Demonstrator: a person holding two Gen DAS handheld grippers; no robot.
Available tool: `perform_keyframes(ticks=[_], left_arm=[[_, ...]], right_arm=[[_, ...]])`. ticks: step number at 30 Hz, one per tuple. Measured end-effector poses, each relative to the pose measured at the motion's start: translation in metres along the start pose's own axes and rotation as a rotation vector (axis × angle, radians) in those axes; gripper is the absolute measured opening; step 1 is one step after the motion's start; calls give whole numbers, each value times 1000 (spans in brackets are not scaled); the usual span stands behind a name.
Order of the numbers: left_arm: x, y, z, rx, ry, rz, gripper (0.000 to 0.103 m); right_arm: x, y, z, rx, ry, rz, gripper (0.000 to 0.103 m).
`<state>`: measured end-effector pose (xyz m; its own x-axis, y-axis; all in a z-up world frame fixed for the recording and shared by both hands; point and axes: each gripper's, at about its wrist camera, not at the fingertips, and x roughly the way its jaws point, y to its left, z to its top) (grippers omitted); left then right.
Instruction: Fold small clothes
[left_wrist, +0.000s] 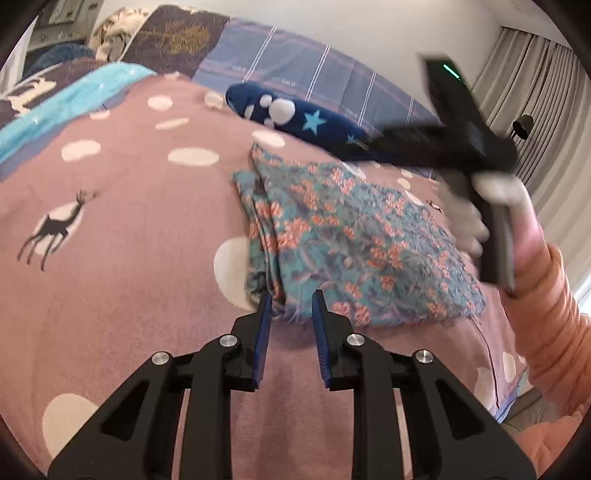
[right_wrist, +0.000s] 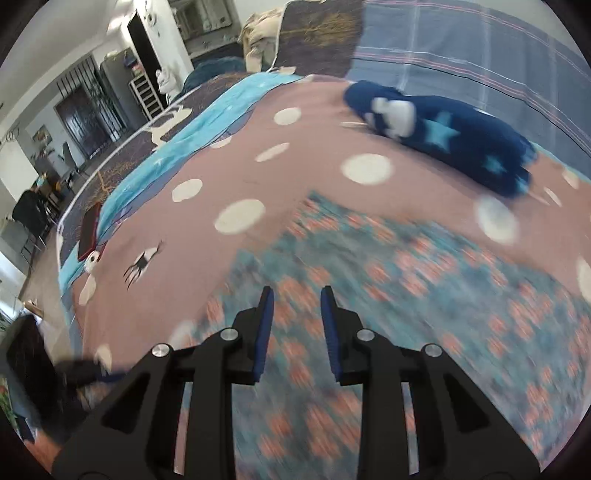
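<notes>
A teal floral garment (left_wrist: 354, 243) with orange flowers lies folded on the pink bedspread (left_wrist: 129, 206). My left gripper (left_wrist: 291, 299) is open at the garment's near-left corner, its fingertips at the cloth edge, holding nothing. My right gripper (right_wrist: 297, 295) is open and hovers over the same garment (right_wrist: 424, 295), which is blurred by motion there. The right gripper's black body (left_wrist: 461, 140) and the hand on it show above the garment's right side in the left wrist view. A navy garment with stars (left_wrist: 295, 114) lies bunched behind the floral one, also in the right wrist view (right_wrist: 443, 133).
The bedspread has white dots and a deer print (left_wrist: 55, 229). A blue plaid pillow (left_wrist: 295, 62) lies at the back. A red-cased phone (right_wrist: 90, 230) rests on the bed's left edge. The room with a chair and shelves is to the left, curtains (left_wrist: 546, 110) to the right.
</notes>
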<state>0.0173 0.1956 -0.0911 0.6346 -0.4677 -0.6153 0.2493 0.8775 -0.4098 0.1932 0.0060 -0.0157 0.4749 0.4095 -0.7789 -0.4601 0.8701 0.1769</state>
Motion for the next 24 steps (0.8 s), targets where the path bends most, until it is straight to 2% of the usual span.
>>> perform_keyframes(ticks=[3, 5, 7, 10, 12, 13, 15, 16, 17, 18, 20, 23, 24], left_arm=[[13, 5, 3, -14, 17, -26, 25], [17, 8, 7, -20, 15, -40, 33], [21, 12, 10, -20, 8, -51, 36], [25, 14, 15, -19, 11, -63, 38], [32, 16, 16, -31, 30, -68, 38], [37, 18, 16, -41, 45, -69, 38], [44, 21, 15, -64, 70, -81, 38], [46, 23, 15, -73, 72, -90, 38], [46, 24, 15, -80, 72, -99, 38], [46, 25, 15, -88, 74, -107, 37], [45, 28, 13, -103, 79, -118, 30], [45, 30, 10, -117, 75, -122, 27], [45, 30, 9, -116, 77, -121, 27]], right_arm=[[43, 15, 30, -5, 46, -44, 29], [71, 21, 45, -20, 84, -100, 31], [90, 26, 56, -30, 114, -143, 34], [109, 26, 67, -29, 144, -194, 42], [123, 26, 72, -41, 172, -263, 48], [131, 26, 73, -45, 189, -303, 48], [142, 24, 74, -41, 209, -309, 48], [147, 23, 73, -43, 219, -311, 33], [151, 22, 72, -50, 218, -328, 14], [152, 21, 72, -57, 208, -349, 2], [143, 21, 76, -51, 150, -333, 2], [119, 31, 86, -52, 44, -301, 2], [119, 33, 87, -61, 42, -309, 2]])
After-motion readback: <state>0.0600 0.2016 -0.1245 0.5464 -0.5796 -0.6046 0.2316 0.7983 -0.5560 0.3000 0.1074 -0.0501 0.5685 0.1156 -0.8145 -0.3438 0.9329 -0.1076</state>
